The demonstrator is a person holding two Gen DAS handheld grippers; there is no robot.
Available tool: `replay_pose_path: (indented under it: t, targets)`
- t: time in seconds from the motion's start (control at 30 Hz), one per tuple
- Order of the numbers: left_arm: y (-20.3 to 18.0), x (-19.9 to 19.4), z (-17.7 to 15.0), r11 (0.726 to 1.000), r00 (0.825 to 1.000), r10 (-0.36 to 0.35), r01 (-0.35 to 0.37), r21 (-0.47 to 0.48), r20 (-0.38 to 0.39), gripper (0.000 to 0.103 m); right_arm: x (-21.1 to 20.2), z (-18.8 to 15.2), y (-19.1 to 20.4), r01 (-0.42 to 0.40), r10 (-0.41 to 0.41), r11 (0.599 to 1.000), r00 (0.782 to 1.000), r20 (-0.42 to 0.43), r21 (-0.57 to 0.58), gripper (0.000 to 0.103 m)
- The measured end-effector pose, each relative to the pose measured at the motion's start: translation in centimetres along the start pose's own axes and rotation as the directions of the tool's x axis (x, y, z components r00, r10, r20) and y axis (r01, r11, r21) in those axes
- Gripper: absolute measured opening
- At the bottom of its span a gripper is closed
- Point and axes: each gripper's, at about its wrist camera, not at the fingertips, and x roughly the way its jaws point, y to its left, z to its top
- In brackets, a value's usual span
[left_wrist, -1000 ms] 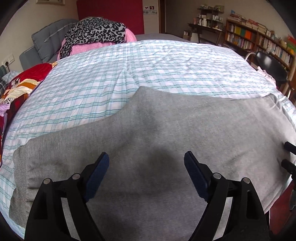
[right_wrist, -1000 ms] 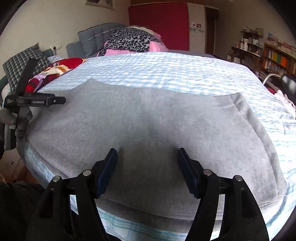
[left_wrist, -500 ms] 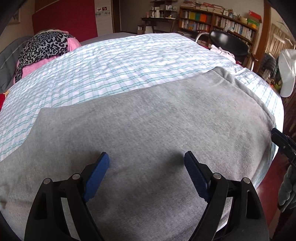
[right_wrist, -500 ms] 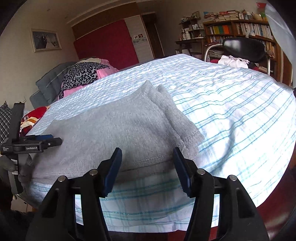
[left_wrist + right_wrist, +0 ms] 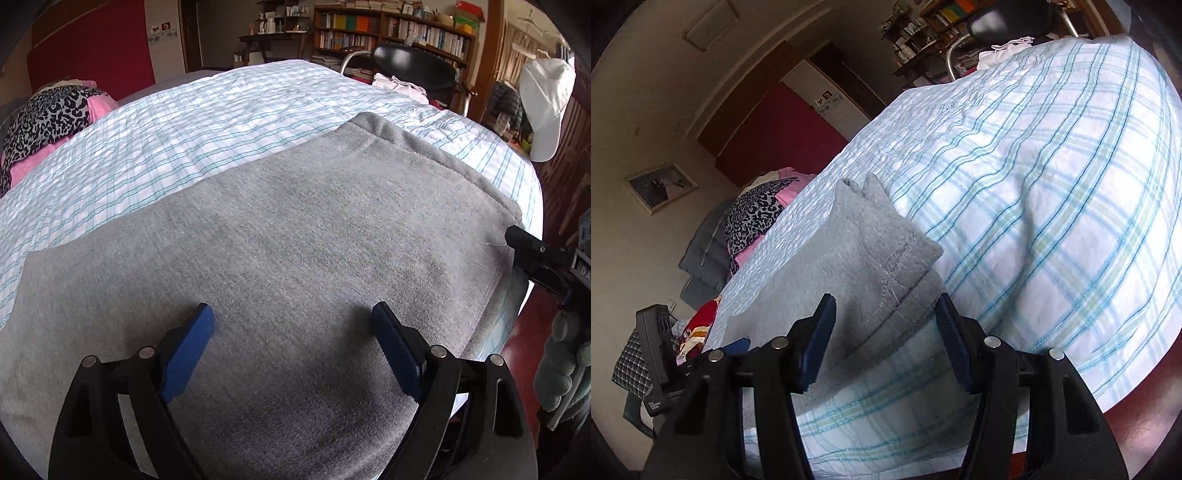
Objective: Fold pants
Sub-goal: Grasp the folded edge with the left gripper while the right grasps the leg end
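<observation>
Grey sweatpants [image 5: 295, 236] lie flat on the bed along its near edge, one end at the right. My left gripper [image 5: 291, 332] is open and empty, low over the middle of the cloth. The right gripper's finger [image 5: 532, 251] shows at the pants' right end. In the right wrist view the pants' end [image 5: 879, 266] lies between the open fingers of my right gripper [image 5: 884, 328], which is tilted and level with the mattress edge. The left gripper [image 5: 661, 365] shows at far left.
The bed has a blue-checked white sheet [image 5: 207, 122]. A leopard-print and pink pile [image 5: 40, 122] lies at its far left. A black chair [image 5: 413, 70], bookshelves [image 5: 391, 33] and a hanging white cap [image 5: 546, 107] stand beyond the right side. The floor [image 5: 1145, 417] is dark red.
Both grippers have swung right along the pants. The right gripper has moved to the pants' right end, dropped to the bed edge and tilted. Both stayed open.
</observation>
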Motion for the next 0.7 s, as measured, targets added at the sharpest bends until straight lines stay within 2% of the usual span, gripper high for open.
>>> replay_pose_path:
  t: [0.1,0.17,0.23,0.37,0.43,0.53,0.6,0.7]
  targets:
    - [0.1,0.0,0.2,1.000,1.000,-0.014,0.014,-0.003,-0.003,0.088,0.8,0.1,0.9,0.039,-0.039,0.999,0.999,0.030,0.008,0.055]
    - [0.7,-0.1,0.6,0.998,0.999,-0.048,0.048,-0.030,-0.010,0.088,1.2,0.0,1.8,0.087,-0.086,0.996,0.995,0.059,-0.019,0.035]
    - [1.4,-0.2,1.2,0.994,0.996,-0.089,0.088,-0.070,-0.015,0.088,1.4,0.0,2.7,0.091,-0.087,0.995,0.993,0.080,-0.044,0.024]
    - [3.1,-0.6,2.8,0.979,0.990,-0.141,0.138,-0.148,-0.013,0.088,0.9,-0.3,6.6,0.120,-0.088,0.974,0.982,0.167,-0.192,0.021]
    - [3.9,-0.9,3.7,0.972,0.987,-0.158,0.155,-0.175,-0.004,0.088,0.8,-0.9,9.1,0.148,-0.086,0.943,0.973,0.213,-0.298,0.021]
    - [5.1,-1.5,5.1,0.956,0.980,-0.197,0.196,-0.219,0.015,0.088,1.0,-2.4,12.8,0.183,-0.068,0.874,0.963,0.260,-0.450,0.021]
    - [5.9,-2.2,5.9,0.942,0.973,-0.229,0.231,-0.243,0.038,0.088,1.6,-3.4,15.1,0.181,-0.044,0.829,0.964,0.262,-0.529,0.021]
    - [7.2,-3.1,6.9,0.912,0.955,-0.284,0.296,-0.284,0.085,0.092,2.6,-4.9,17.4,0.143,-0.007,0.783,0.975,0.221,-0.606,0.020]
